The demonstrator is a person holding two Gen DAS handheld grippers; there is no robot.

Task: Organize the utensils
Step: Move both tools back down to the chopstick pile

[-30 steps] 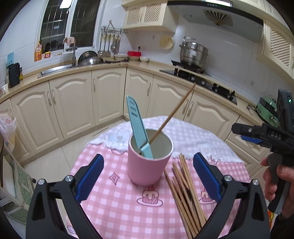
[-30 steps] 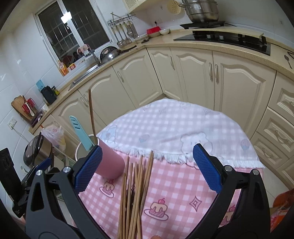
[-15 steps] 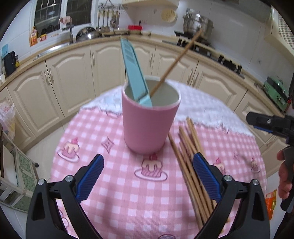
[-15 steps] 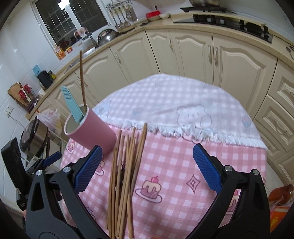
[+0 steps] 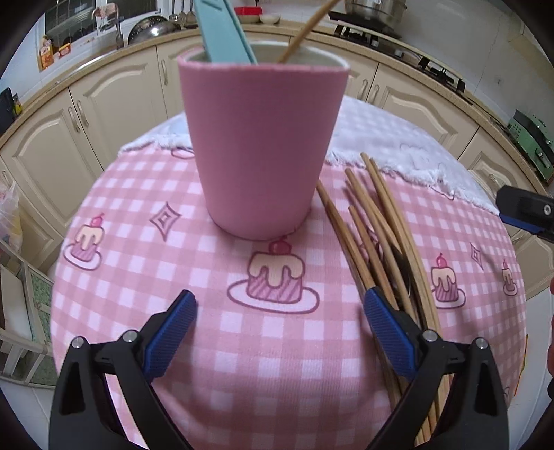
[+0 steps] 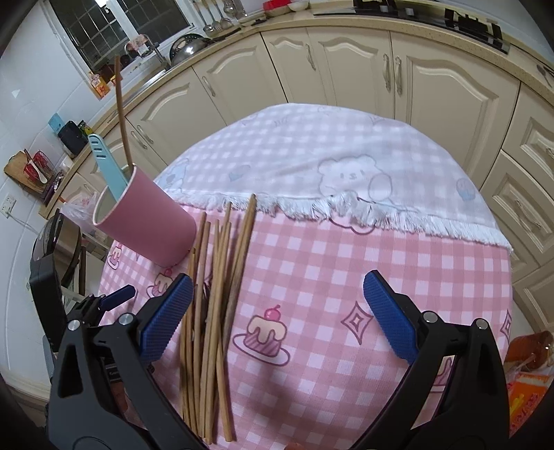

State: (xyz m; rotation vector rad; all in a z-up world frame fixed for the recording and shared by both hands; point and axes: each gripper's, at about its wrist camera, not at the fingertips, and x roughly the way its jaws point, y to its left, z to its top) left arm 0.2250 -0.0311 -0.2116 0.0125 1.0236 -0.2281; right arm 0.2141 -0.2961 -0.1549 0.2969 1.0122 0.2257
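A pink cup (image 5: 263, 149) (image 6: 152, 221) stands on the round table with a light-blue utensil (image 5: 225, 31) (image 6: 107, 166) and one wooden chopstick (image 5: 308, 24) (image 6: 122, 110) inside it. Several wooden chopsticks (image 5: 377, 235) (image 6: 218, 287) lie in a loose bundle just right of the cup. My left gripper (image 5: 280, 332) is open, low over the cloth, facing the cup close up. My right gripper (image 6: 277, 311) is open above the table, its left finger over the bundle's edge. Something dark lies under the bundle; I cannot tell what.
The table wears a pink checked cloth (image 5: 138, 277) (image 6: 346, 263) with a white fringed cloth (image 6: 329, 162) on the far side. Cream kitchen cabinets (image 6: 346, 69) curve around behind. The right gripper's finger (image 5: 523, 211) shows at the left wrist view's right edge.
Both grippers have come down and closer to the table. The cup now fills the left wrist view, and the chopstick bundle lies nearer the right gripper's left finger.
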